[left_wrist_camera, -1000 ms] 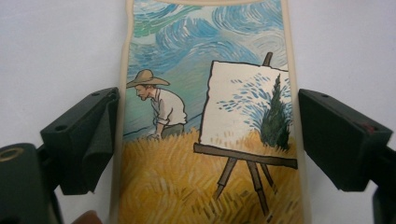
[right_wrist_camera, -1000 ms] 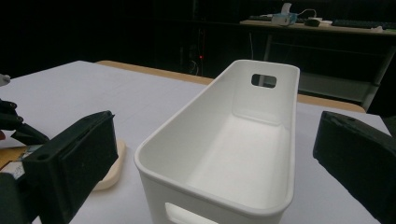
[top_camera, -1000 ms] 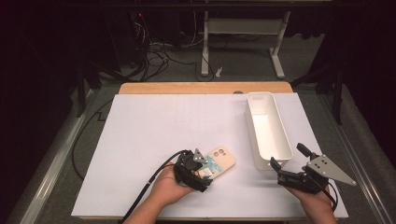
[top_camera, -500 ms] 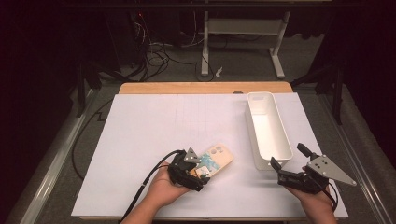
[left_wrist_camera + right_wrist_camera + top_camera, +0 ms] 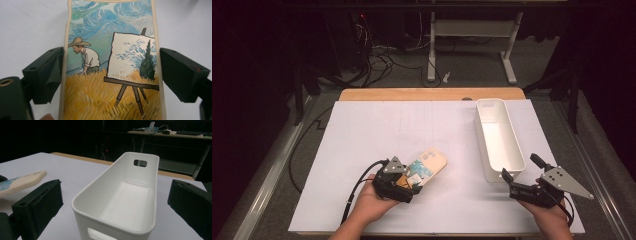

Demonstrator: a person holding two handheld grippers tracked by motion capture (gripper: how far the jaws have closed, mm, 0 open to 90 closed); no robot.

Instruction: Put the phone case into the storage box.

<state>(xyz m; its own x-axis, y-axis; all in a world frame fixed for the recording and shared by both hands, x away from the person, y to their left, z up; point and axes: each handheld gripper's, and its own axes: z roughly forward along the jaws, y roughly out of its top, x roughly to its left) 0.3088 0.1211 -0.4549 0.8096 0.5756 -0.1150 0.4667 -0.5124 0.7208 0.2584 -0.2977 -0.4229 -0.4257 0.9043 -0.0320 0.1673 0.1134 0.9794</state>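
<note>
Left gripper (image 5: 412,186) jaws pinch phone case (image 5: 426,166) — keep it level toward white bin (image 5: 497,141); right gripper (image 5: 523,175) jaws spread, empty.

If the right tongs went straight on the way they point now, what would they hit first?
Most likely the white bin: the right tongs stand open and aim at its near end wall, though the gap before it is hard to judge.

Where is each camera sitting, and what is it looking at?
High view: above the table's near side, looking forward and down; both hands with the left gripper and right gripper.
Left gripper view: on the left gripper, looking along its jaws at the painted phone case between them.
Right gripper view: on the right gripper, facing the white bin.
All views share the case.
</note>
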